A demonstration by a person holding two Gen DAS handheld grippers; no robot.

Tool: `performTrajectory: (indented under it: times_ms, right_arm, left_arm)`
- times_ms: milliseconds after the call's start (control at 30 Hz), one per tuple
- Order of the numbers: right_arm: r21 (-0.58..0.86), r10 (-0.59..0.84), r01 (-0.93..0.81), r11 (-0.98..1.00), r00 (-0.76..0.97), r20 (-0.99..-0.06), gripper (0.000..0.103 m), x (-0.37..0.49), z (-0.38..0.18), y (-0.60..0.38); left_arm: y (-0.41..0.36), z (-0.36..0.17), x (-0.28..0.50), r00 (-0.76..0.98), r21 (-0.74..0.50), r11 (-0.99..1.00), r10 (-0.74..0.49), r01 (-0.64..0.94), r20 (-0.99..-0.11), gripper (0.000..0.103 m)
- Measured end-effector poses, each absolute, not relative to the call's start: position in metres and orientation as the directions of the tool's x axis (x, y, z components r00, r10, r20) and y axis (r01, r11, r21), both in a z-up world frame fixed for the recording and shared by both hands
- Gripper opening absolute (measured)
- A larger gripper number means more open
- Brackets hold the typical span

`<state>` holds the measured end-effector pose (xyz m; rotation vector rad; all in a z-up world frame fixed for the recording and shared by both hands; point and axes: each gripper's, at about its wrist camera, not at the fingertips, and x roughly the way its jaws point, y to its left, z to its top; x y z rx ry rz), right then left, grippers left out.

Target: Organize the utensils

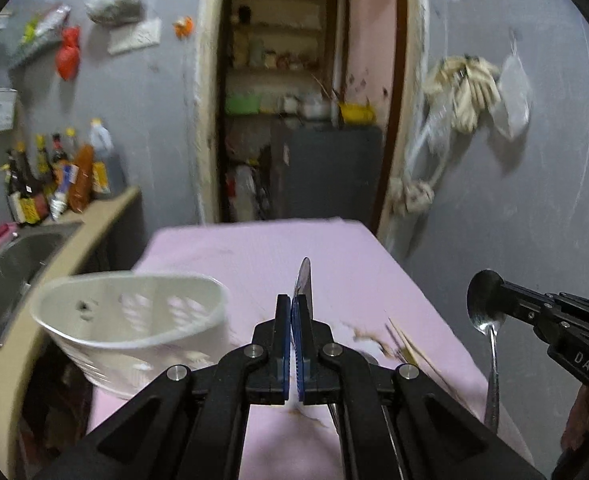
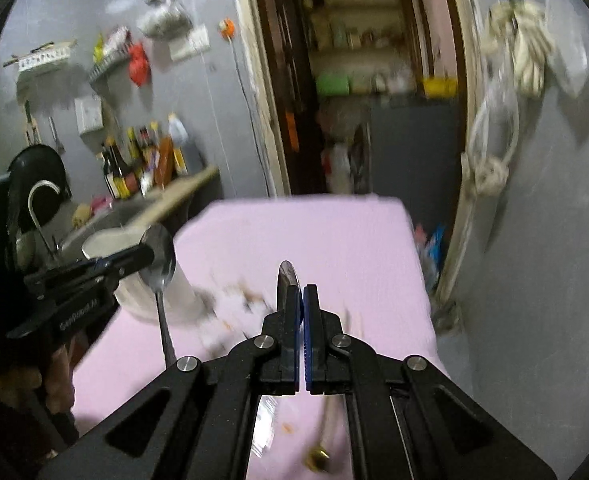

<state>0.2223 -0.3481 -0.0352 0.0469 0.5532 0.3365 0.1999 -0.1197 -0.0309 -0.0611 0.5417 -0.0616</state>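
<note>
So, we pinch spoon in each gripper. Left gripper (image 1: 294,308) clenched on spoon (image 1: 304,280), bowl poking up, frame middle. Right gripper (image 2: 303,300) clenched on second spoon (image 2: 287,276). Spoons look stiff, shiny, slippery; we think neck is best hold. White holder (image 1: 134,320) sits lower left on pink table (image 1: 254,248).

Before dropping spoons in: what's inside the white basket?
The white basket shows only bare slotted walls inside; its bottom is hidden by the near rim, so contents there cannot be ruled out.
</note>
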Motion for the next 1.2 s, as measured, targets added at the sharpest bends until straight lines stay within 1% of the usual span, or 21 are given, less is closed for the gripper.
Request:
performTrajectory:
  times_ms: [133, 267, 433, 567, 667, 833, 967, 1200]
  right_arm:
    - [0.126, 0.354, -0.332, 0.935, 0.841, -0.410, 0.002, 0.229, -0.002, -0.307]
    - [0.126, 0.366, -0.344, 0.931, 0.873, -0.323, 0.002, 0.239, 0.026, -0.262]
    - [0.080, 0.309, -0.299, 0.951, 0.920, -0.241, 0.002, 0.255, 0.048, -0.198]
    - [0.057, 0.281, -0.275, 0.960, 0.940, -0.194, 0.002, 0.272, 0.049, -0.158]
    - [0.041, 0.276, -0.274, 0.961, 0.943, -0.184, 0.002, 0.288, 0.037, -0.136]
    - [0.014, 0.270, -0.272, 0.962, 0.943, -0.193, 0.002, 0.305, 0.000, -0.117]
    - [-0.005, 0.268, -0.275, 0.961, 0.939, -0.216, 0.002, 0.307, -0.027, -0.113]
    - [-0.070, 0.286, -0.310, 0.948, 0.928, -0.240, 0.002, 0.299, -0.055, -0.105]
  left_arm:
    - [-0.080, -0.004, 0.194, 0.882, -0.089, 0.996, -0.032, -0.011, -0.470, 0.002]
    - [-0.023, 0.022, 0.187, 0.909, -0.114, 0.989, 0.039, -0.095, -0.415, 0.002]
    - [0.041, 0.042, 0.196, 0.933, -0.126, 0.970, 0.158, -0.208, -0.324, 0.002]
    - [0.074, 0.039, 0.214, 0.933, -0.148, 0.956, 0.202, -0.254, -0.298, 0.002]
    - [0.081, 0.029, 0.230, 0.937, -0.119, 0.959, 0.217, -0.257, -0.273, 0.002]
    - [0.075, 0.002, 0.239, 0.940, -0.034, 0.971, 0.221, -0.238, -0.260, 0.002]
    - [0.062, -0.023, 0.239, 0.939, 0.030, 0.969, 0.246, -0.247, -0.238, 0.002]
    - [0.055, -0.046, 0.237, 0.936, 0.045, 0.974, 0.225, -0.222, -0.271, 0.003]
